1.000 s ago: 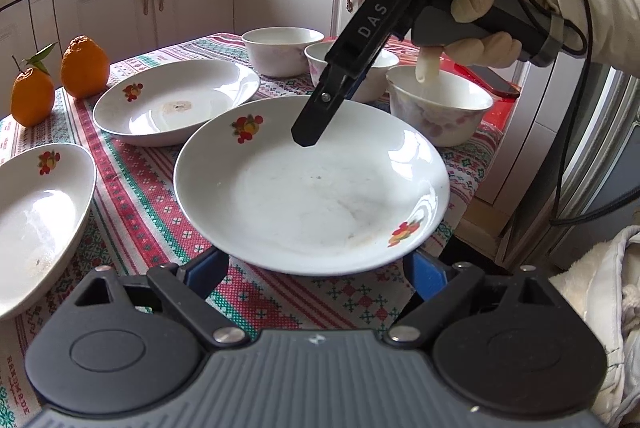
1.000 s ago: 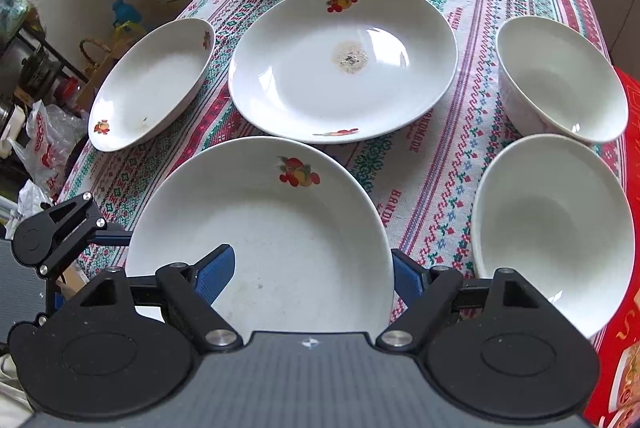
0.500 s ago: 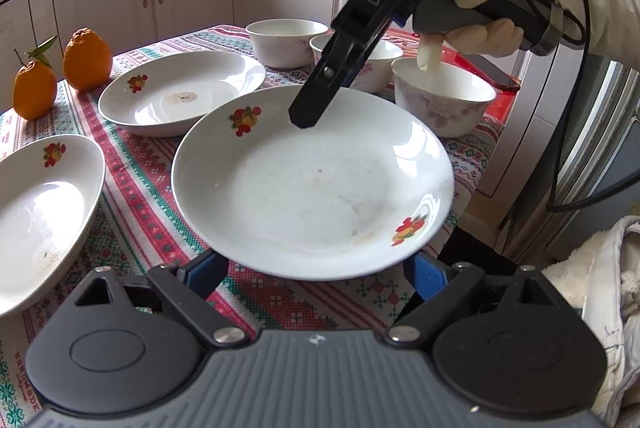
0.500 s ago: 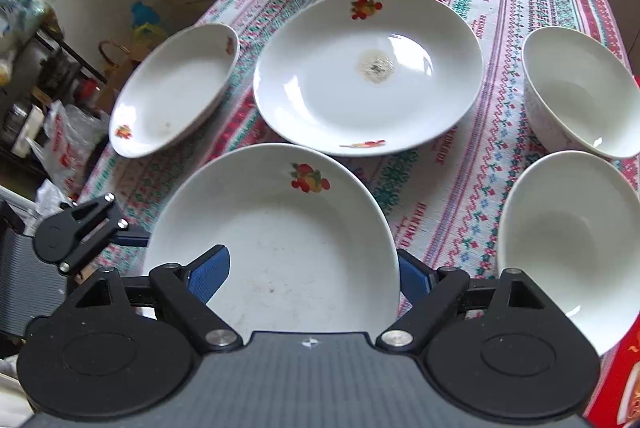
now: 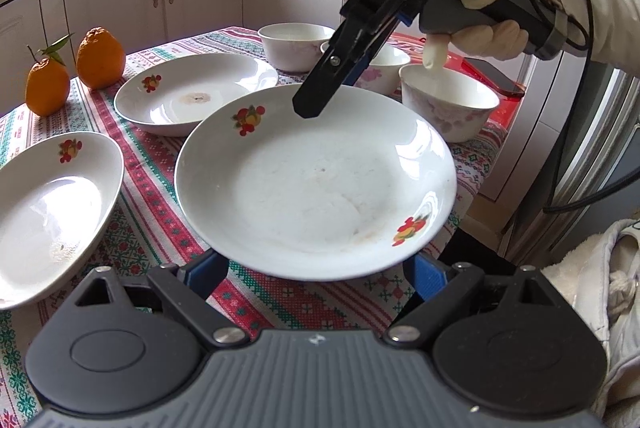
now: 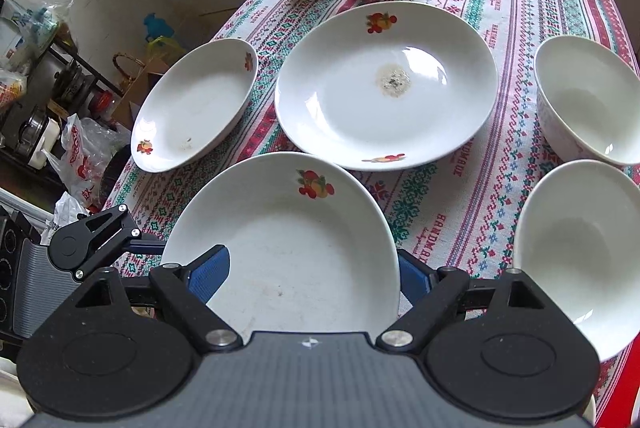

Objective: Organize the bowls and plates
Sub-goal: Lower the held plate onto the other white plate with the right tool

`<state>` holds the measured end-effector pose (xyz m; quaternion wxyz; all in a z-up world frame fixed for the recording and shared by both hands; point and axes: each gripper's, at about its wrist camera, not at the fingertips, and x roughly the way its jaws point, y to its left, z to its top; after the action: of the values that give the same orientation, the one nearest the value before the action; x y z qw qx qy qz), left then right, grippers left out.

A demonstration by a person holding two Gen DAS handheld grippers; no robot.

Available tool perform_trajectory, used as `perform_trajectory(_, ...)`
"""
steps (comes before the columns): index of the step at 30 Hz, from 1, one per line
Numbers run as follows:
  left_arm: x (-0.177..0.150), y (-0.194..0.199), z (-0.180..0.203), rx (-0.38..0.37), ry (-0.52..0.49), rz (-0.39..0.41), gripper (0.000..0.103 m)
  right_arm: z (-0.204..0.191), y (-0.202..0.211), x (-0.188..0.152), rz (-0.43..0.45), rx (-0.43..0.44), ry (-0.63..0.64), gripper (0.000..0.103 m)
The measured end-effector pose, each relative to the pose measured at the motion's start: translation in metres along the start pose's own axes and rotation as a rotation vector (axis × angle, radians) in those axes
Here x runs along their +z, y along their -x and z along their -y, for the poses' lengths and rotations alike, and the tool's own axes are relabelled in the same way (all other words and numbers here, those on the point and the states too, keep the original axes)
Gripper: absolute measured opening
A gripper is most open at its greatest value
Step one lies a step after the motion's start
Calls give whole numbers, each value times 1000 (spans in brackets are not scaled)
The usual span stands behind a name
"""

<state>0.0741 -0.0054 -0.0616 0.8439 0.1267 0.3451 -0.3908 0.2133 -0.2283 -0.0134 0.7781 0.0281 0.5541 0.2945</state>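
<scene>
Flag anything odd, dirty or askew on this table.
The middle plate has a dried speckled stain at its centre. The oval dish overhangs the table's left edge and carries crumbs. Nothing looks spilled or broken.

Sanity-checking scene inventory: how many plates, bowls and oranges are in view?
Plates: 3
Bowls: 3
Oranges: 2
Total: 8
</scene>
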Motion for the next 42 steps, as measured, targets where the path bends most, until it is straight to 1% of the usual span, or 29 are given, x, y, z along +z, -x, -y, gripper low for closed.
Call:
perform_trajectory(8,3,15,-7,22,17,12,94,-14,3,12,12,9,29,91)
perform_trajectory(16,8,33,-28,70,51,27,94,-33,-1,40,20,32,85,91)
perform_trajectory(24,5,50,-56,137,101,36,94,-56,-24,79,5,65,158,91)
perform_trajectory(30,-3,60,-73,190,150,31,94,-76,-50,104,-31,85,216,91)
perform_trajectory(36,-10,68,-88,232,191,29,94,-91,-73,122,-58,115,252,91)
perform_trajectory(42,-14,72,-100,253,222,31,94,-99,-90,134,-70,127,271,91)
